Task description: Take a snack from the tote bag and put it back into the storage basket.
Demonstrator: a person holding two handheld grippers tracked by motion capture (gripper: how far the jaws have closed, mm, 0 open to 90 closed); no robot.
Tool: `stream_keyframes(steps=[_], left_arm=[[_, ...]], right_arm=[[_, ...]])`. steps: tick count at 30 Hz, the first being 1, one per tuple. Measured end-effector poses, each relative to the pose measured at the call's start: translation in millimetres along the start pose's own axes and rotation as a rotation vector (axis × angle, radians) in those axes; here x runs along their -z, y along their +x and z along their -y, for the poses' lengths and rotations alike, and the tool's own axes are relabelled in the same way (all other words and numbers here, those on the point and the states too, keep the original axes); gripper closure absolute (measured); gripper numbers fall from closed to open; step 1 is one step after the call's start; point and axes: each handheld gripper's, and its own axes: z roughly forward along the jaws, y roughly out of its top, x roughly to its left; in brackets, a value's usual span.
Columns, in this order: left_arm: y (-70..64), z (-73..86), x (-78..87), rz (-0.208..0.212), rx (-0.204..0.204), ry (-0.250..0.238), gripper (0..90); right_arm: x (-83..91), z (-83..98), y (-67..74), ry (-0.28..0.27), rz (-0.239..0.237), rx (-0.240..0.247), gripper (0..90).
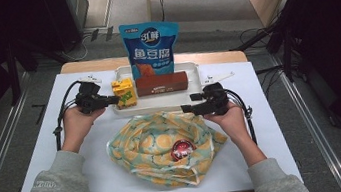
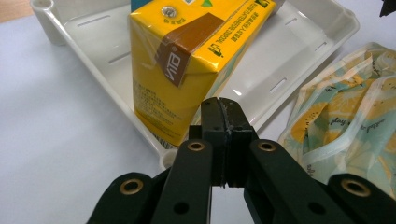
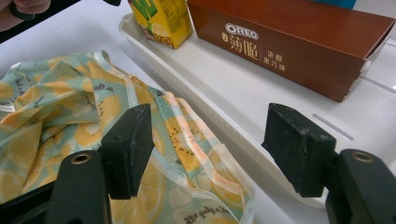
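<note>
Red item sits half sunk in the patterned cloth bag, can't ID it. Blue snack pouch bottom hidden behind brown Oreo box. Yellow drink carton top cut off by frame edge in left gripper view. Oreo box small print unreadable.

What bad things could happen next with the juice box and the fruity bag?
1. The left gripper is shut, right against the yellow juice carton, which stands at the edge of the white tray. A push might tip it.
2. The right gripper hangs open over the rim of the patterned bag, beside the tray. Closing there could pinch only one thin layer, so the bag might slip out or bunch up.
</note>
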Motion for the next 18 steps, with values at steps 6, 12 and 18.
stream_keyframes(steps=[6, 12, 18], left_arm=[[4.0, 1.0, 0.5, -0.005, 0.017, -0.010, 89.9], [7.1, 1.8, 0.6, 0.000, 0.025, -0.009, 88.9], [7.9, 2.1, 1.9, 0.008, 0.032, -0.009, 86.7]], right_arm=[[0.4, -0.3, 1.3, -0.001, -0.002, 0.000, 34.0], [0.7, -0.5, 1.2, -0.004, -0.003, 0.002, 34.1], [1.2, -0.7, 2.3, -0.004, -0.005, 0.003, 34.2]])
